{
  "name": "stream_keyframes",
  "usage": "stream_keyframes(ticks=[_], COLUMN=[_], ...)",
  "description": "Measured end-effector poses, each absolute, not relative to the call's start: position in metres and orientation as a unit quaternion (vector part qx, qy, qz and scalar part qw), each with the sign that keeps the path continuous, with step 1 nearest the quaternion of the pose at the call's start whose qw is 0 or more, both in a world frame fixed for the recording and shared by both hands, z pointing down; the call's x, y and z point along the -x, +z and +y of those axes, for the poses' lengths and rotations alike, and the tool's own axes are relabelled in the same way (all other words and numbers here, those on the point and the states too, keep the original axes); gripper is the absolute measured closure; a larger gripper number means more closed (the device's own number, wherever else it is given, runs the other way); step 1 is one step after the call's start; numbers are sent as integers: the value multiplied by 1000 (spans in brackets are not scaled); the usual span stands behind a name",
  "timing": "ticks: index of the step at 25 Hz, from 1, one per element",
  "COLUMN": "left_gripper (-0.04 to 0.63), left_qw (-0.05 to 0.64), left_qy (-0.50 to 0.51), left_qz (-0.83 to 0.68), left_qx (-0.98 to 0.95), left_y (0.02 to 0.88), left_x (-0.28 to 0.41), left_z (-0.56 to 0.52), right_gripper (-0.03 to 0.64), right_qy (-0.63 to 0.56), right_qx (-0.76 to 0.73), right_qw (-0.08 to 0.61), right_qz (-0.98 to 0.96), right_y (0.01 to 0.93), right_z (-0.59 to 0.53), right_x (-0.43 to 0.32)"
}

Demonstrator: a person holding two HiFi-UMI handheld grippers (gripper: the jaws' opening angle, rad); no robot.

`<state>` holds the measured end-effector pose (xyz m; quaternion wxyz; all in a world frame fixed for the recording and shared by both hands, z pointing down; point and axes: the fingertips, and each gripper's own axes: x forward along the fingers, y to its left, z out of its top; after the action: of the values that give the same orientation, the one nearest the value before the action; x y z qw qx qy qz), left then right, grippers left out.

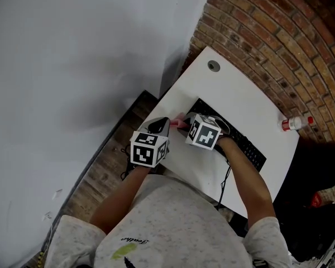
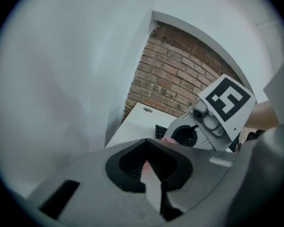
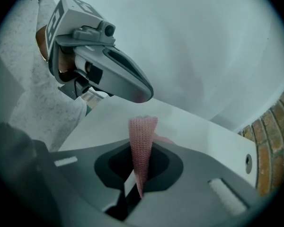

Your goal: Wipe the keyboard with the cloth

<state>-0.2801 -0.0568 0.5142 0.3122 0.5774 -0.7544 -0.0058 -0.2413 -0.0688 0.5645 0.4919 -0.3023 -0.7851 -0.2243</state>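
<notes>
Two grippers tip to tip in the head view: left gripper [image 1: 167, 122] and right gripper [image 1: 185, 123] above the left end of the white desk [image 1: 243, 102], with the pink cloth [image 1: 178, 121] bunched between them. Just right of them, partly under the right forearm, a black keyboard [image 1: 250, 151] lying parallel to the near edge. Beyond it, bare desktop out to a round cable grommet [image 1: 213, 66] and a small white bottle with a red cap [image 1: 296, 123] by the right edge. Brick wall [image 1: 279, 43] tight against the far edge; wooden floor [image 1: 103, 166] and a pale wall [image 1: 72, 66] past the left edge.

Left gripper view: jaws drawn almost together on a pink sliver of cloth [image 2: 144, 166], the right gripper close ahead.

Right gripper view: jaws clamped on an upright strip of cloth [image 3: 142, 141], the left gripper [image 3: 142, 96] just above it, white desktop open behind.
</notes>
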Motion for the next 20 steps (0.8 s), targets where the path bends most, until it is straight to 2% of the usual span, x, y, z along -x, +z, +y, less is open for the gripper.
stream_keyframes(ticks=[9,20], left_gripper=[598,598], left_qw=[297,268], left_qy=[2,17], left_qz=[-754,-719], left_qx=[-587,-641], left_y=[498,467], left_x=[255,193], left_z=[-68,-108], right_gripper=[591,592], right_qy=[-146,-61], right_qx=[245,87], right_qw=[426,345], right_qz=[-859,-932], right_y=[539,482], right_z=[-62,-111], right_x=[209,136])
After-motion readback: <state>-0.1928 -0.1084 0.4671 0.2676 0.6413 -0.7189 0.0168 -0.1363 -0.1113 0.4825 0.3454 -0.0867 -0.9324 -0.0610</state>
